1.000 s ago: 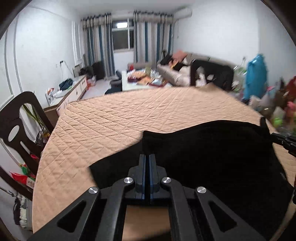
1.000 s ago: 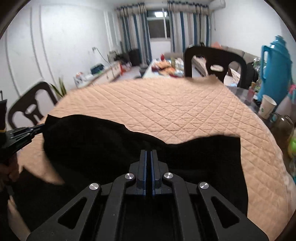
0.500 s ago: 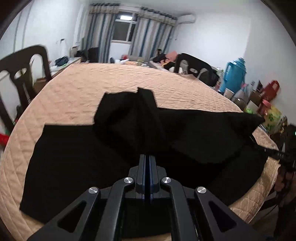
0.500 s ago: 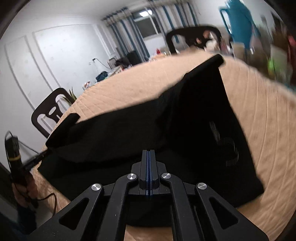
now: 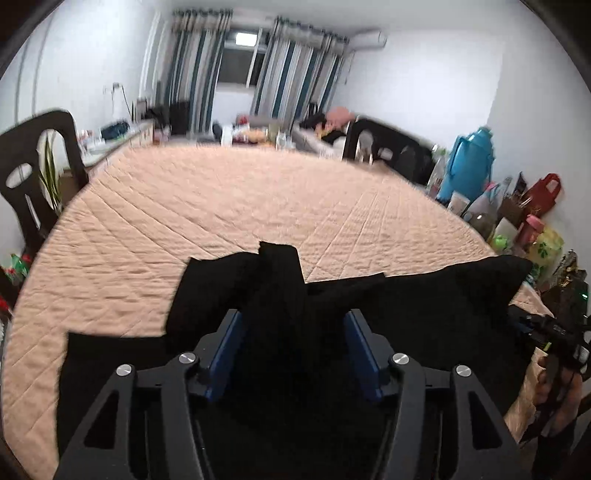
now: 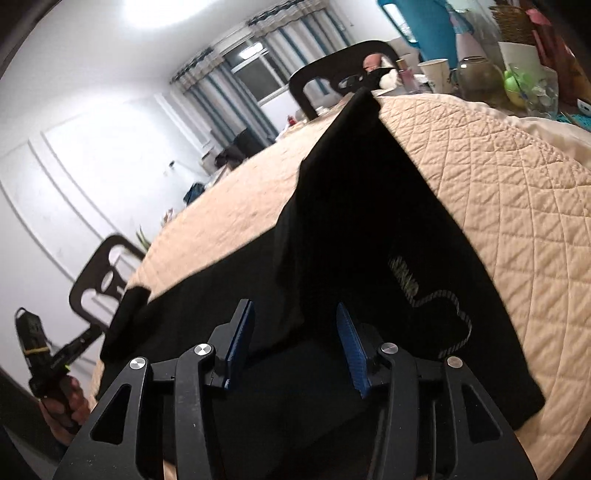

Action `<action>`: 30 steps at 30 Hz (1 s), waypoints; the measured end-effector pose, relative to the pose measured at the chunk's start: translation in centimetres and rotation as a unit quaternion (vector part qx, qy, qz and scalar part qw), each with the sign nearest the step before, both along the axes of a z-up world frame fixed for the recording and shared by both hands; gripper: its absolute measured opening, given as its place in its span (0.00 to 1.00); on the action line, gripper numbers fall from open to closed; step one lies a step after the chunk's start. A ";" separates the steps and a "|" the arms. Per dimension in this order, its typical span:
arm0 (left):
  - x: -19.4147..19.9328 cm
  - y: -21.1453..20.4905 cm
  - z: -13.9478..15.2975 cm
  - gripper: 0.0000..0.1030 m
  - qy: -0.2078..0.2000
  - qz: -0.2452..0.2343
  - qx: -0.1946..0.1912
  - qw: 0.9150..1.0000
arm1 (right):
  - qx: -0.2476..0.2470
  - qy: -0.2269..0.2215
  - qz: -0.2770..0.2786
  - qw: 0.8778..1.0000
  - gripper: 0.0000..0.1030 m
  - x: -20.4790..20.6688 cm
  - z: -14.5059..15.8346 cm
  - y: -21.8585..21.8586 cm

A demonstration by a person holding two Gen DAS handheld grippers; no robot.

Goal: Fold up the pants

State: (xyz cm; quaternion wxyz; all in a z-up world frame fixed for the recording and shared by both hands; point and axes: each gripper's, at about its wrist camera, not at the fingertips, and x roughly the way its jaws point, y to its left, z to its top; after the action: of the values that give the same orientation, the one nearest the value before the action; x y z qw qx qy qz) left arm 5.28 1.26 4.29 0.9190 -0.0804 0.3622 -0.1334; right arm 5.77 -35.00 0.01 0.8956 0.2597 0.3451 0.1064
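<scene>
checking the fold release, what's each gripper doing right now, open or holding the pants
Left gripper: jaws have just been opening, now open; black pants lie between, pads not pressing.
Right gripper: just opened too, over the pants, gripping nothing.

Lit evenly from indoor light, bright on the white walls (image 5: 424, 92). Blown out to glare at the ceiling lamp (image 6: 155, 9) in the right wrist view. Dark beyond the window (image 5: 236, 62), with one small lamp reflection in the glass. Bent hard by the fisheye, with black corners around each round picture. Smeared by motion at the far desk edge (image 5: 258, 151) and chairs (image 5: 384, 144) in the left wrist view; sharper nearby. Swallowed into flat black across the pants (image 6: 351, 229), no folds readable, only a pale printed mark (image 6: 406, 280) showing. Soft, faint shadows on the quilted cover (image 6: 498, 192).
</scene>
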 end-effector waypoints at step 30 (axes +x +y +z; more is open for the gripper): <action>-11.7 10.5 1.0 0.06 -0.081 0.150 -0.133 0.976 | 0.081 -0.051 -0.064 0.993 0.03 -7.8 2.6 -4.5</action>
State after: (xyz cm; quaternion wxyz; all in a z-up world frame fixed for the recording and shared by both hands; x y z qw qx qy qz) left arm -6.46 11.74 5.32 0.9358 -0.2447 0.2496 -0.0469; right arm -1.98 -39.47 2.65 0.8930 0.3472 0.2720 0.0893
